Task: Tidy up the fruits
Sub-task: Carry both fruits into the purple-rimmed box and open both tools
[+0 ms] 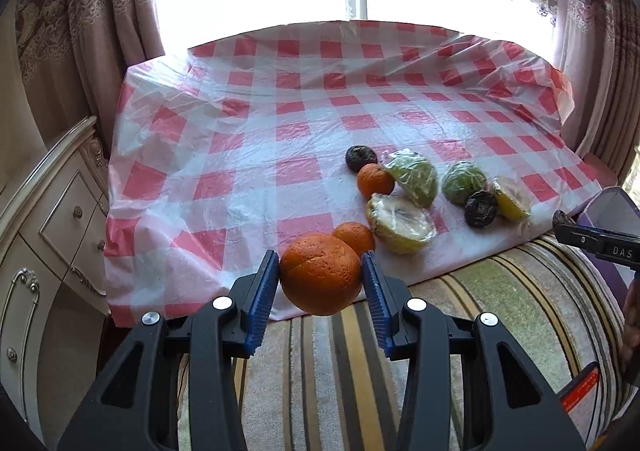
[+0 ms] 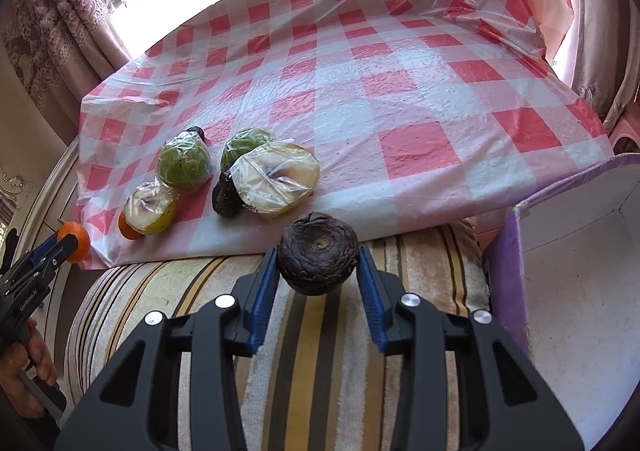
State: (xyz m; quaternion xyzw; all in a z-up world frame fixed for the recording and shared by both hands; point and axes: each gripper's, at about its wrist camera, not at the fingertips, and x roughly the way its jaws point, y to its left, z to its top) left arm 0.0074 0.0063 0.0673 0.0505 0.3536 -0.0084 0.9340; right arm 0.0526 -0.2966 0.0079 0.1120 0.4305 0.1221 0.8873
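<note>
The left gripper [image 1: 320,279] clamps an orange [image 1: 320,273] and the right gripper [image 2: 318,271] a dark wrinkled fruit [image 2: 318,253], both just off the near edge of the checked cloth [image 2: 360,91]. Beyond the remaining fruit the cloth lies bare. The purple box [image 2: 508,263] right of the cloth shows a bare white inside.

— What is the surface covered with?
— A red-and-white checked plastic sheet [image 1: 280,123] is spread over it, wrinkled and bunched up at the far right corner. The near edge is left bare, and a striped towel-like cover [image 2: 320,331] is seen there.
— What is laid on the sheet?
— Fruit is gathered near the front edge: two small oranges [image 1: 375,181], two dark wrinkled fruits [image 1: 480,208], two green pieces wrapped in film [image 1: 464,182] and two pale cut halves wrapped in film [image 2: 276,181].
— Anything on the striped part?
— A purple box [image 2: 508,275] is set at its right end.
</note>
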